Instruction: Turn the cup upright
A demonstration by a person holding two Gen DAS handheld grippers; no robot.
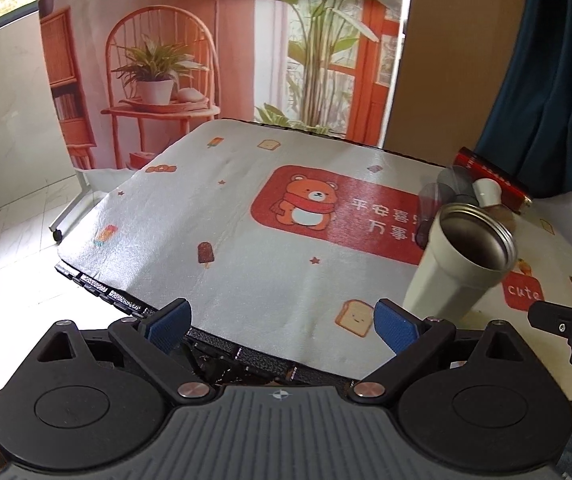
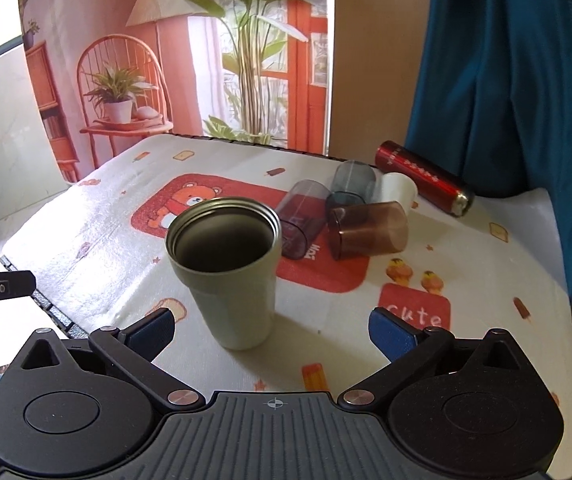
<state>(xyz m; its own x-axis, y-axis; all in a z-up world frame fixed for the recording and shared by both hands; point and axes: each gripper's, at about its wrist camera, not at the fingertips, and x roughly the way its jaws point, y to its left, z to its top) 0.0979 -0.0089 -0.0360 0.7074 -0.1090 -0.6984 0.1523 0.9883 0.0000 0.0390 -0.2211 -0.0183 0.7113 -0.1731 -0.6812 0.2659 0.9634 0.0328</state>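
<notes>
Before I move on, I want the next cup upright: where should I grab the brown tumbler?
Grip the brown tumbler across its round side wall at mid-length, coming from above. It lies on its side, mouth to the left, with cups close behind it, so only the top is free.

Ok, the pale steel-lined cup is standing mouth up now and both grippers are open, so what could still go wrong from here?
1. The right gripper frames the upright cup between open fingers; pulling back crookedly could clip and topple it.
2. The tumblers lying on their sides behind it, the brown one and the purple one, may roll if bumped.
3. The left gripper sits just beside the cup, so a careless sweep could knock it.
</notes>
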